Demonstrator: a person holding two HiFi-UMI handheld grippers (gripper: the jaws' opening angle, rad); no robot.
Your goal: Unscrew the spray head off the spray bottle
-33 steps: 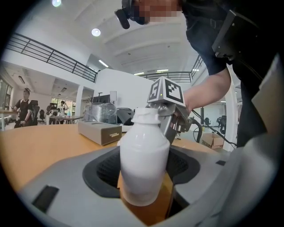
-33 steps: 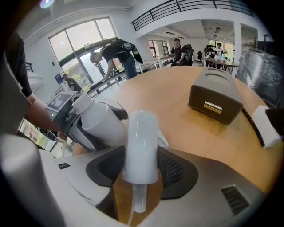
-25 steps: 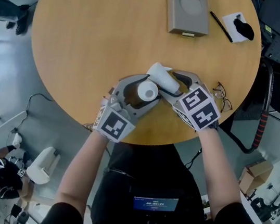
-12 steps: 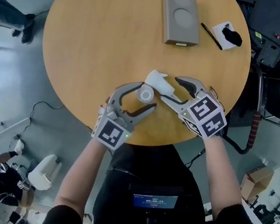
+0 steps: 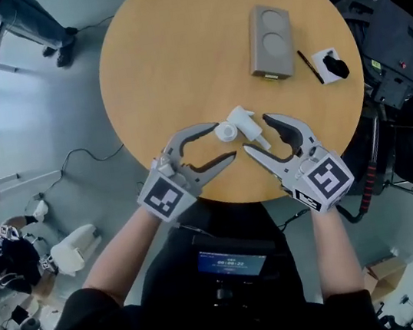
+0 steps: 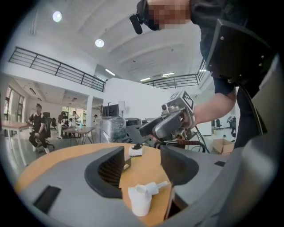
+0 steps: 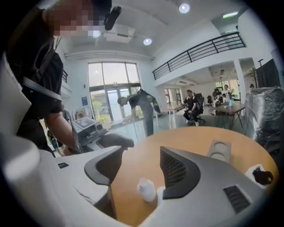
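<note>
- Now, the bottle (image 5: 240,122) lies on the table (image 5: 175,64) near its front edge, between your two grippers and free of both.
- Your left gripper (image 5: 224,141) is closing, but its pads touch nothing. The bottle (image 6: 140,199) sits in line with the gap, not gripped.
- Your right gripper (image 5: 256,133) stands wide apart and holds nothing. The bottle (image 7: 146,189) shows low between its jaws, clear of the pads as far as I can see.
- Expect it to be light — a small white plastic thing that will likely skid or roll on the smooth wood if you nudge it before clamping.
- The shell is probably thin and smooth, so squeeze firmly but not hard. Too much force could dent it or make it pop out sideways.
- Take the round body square across its widest part with one gripper.
- With the other, take the head by its collar rather than the thin nozzle, which looks too slight to turn against.
- I cannot tell from these views whether the head is on its thread — check that first.
</note>
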